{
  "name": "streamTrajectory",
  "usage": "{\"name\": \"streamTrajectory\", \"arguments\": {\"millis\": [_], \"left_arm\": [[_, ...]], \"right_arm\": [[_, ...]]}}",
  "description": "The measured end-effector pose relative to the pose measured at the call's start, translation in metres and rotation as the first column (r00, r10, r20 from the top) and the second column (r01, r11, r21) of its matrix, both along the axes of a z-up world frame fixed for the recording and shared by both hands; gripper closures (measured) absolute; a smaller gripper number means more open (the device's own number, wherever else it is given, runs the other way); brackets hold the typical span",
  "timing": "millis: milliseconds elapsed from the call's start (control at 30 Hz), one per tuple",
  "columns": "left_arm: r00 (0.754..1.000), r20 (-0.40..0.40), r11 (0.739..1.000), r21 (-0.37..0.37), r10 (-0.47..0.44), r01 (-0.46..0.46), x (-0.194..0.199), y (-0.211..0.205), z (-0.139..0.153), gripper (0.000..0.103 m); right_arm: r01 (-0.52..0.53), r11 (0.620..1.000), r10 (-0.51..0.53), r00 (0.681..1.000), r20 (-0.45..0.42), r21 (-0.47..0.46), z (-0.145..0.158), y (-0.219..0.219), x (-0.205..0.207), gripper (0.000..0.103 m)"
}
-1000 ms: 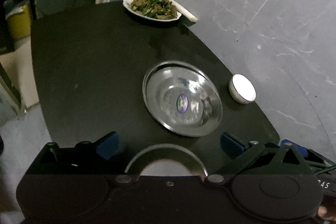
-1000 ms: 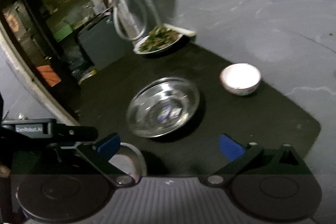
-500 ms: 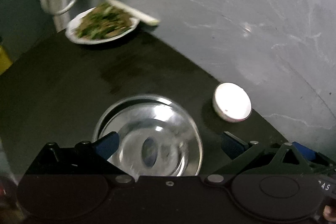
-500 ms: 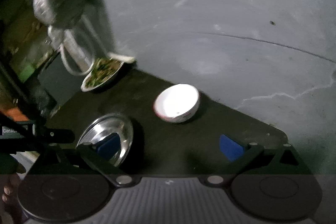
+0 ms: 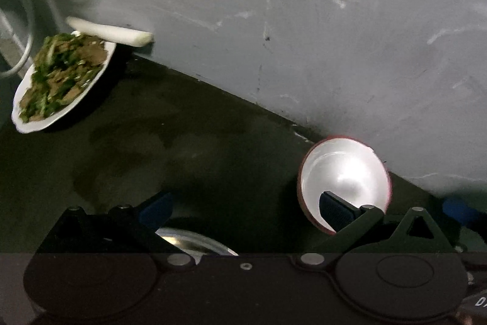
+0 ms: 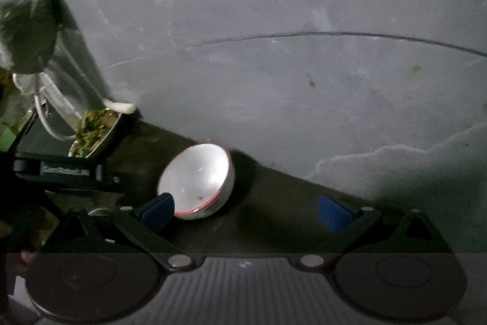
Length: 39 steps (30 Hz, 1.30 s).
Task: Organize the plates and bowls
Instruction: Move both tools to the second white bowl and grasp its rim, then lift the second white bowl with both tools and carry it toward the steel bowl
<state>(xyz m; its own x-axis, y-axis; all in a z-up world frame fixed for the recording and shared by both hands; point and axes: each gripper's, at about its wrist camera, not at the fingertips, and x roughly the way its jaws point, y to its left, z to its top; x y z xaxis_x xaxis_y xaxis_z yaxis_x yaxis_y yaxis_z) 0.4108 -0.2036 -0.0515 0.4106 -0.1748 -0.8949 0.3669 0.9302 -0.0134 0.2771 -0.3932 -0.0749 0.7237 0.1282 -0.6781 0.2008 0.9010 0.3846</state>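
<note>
– How much room is there?
– The dark worktop is mostly bare and ends at the grey floor.

– Where are the dishes?
– The food plate sits at the far edge. The white bowl sits near the side edge.

– And the tools?
– The left tool is wide open and holds nothing; its one finger shows in front of the bowl. The right tool is wide open too, with the bowl just beside one finger. A shiny metal plate peeks out under the left tool.

Bowl on table, ahead-right of the left hand-held gripper, partly behind its right finger. Plate of food on table, far ahead-left; a stalk lies behind it. Metal dish directly below this gripper. From the right hand-held gripper: bowl ahead-left, just beside the left finger.
</note>
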Motion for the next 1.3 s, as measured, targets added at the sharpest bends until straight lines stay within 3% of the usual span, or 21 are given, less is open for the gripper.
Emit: {"name": "streamTrajectory", "arguments": {"millis": [300, 533, 633, 967, 1300], "left_arm": [[0.999, 0.008, 0.997, 0.062, -0.048, 0.048, 0.008, -0.014, -0.014, 0.001], [0.999, -0.016, 0.997, 0.062, -0.036, 0.037, 0.011, -0.016, -0.018, 0.015], [0.999, -0.032, 0.998, 0.047, -0.039, 0.04, 0.011, -0.019, -0.018, 0.024], [0.994, -0.08, 0.994, -0.088, -0.072, 0.065, 0.011, -0.028, -0.018, 0.083], [0.991, -0.13, 0.991, -0.135, -0.028, 0.01, 0.015, -0.028, -0.022, 0.086]], "right_arm": [[0.008, 1.0, -0.008, 1.0, -0.015, 0.007, -0.015, -0.002, 0.023, 0.013], [-0.016, 1.0, 0.016, 1.0, -0.025, 0.024, -0.02, 0.002, 0.031, 0.024], [-0.012, 1.0, 0.012, 1.0, -0.027, 0.014, -0.022, 0.006, 0.033, 0.041], [-0.011, 0.999, 0.012, 1.0, -0.029, 0.044, -0.024, 0.011, 0.038, 0.059], [-0.023, 0.995, 0.028, 0.998, -0.052, 0.092, -0.026, 0.006, 0.043, 0.066]]}}
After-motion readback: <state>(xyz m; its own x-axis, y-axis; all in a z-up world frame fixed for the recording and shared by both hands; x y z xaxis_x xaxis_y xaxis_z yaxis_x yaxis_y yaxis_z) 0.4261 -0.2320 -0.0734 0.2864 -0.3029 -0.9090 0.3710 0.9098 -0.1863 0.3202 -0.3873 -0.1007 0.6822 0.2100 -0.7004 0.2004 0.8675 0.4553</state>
